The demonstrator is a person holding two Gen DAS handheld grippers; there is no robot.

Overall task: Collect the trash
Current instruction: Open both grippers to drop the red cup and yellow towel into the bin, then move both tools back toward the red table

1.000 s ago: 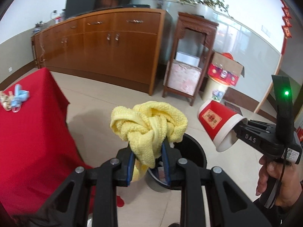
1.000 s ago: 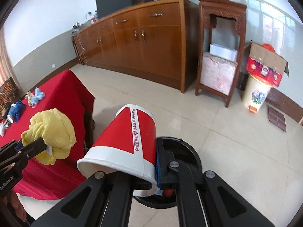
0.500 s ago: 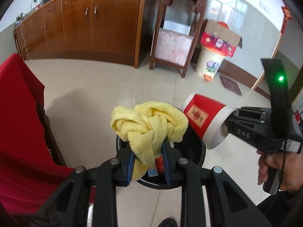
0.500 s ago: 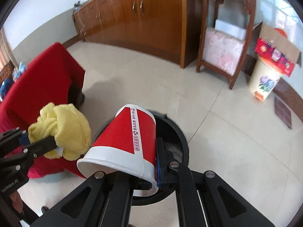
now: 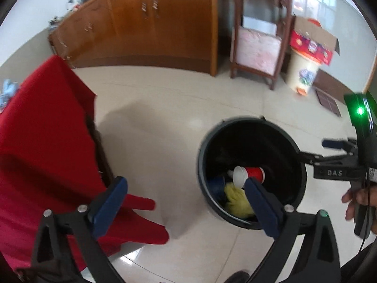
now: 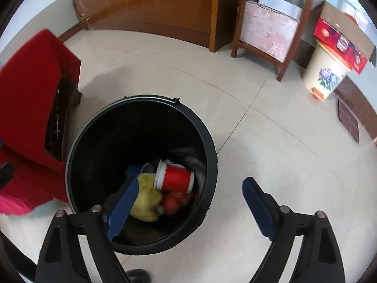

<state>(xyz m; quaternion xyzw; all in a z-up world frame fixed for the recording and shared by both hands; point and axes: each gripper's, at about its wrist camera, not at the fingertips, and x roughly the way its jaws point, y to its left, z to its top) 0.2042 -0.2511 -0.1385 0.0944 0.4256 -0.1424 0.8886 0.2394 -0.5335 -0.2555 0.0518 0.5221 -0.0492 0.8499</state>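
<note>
A black trash bin [image 5: 205, 141] [image 6: 207, 139] stands on the tiled floor. Inside it lie a yellow cloth [image 5: 235, 200] [image 6: 146, 200] and a red paper cup [image 5: 253, 173] [image 6: 175, 176] on its side, among other trash. My left gripper [image 5: 186, 188] hangs above the bin's left rim, its jaws opening wide with nothing between them. My right gripper [image 6: 190, 191] hovers over the bin's right rim, jaws likewise opening and empty. In the left wrist view the right gripper [image 5: 329, 153] reaches in from the right, held by a hand [image 5: 358, 198].
A table under a red cloth [image 5: 42, 141] [image 6: 26, 89] stands left of the bin. A wooden sideboard [image 5: 146, 23], a wooden stand [image 5: 259, 35] and a cream bucket [image 5: 304, 75] with a cardboard box [image 5: 313, 40] on it line the far wall.
Both grippers dropped lower over the bin and opened. The yellow cloth left the left gripper and the red cup left the right; both now lie inside the bin.
</note>
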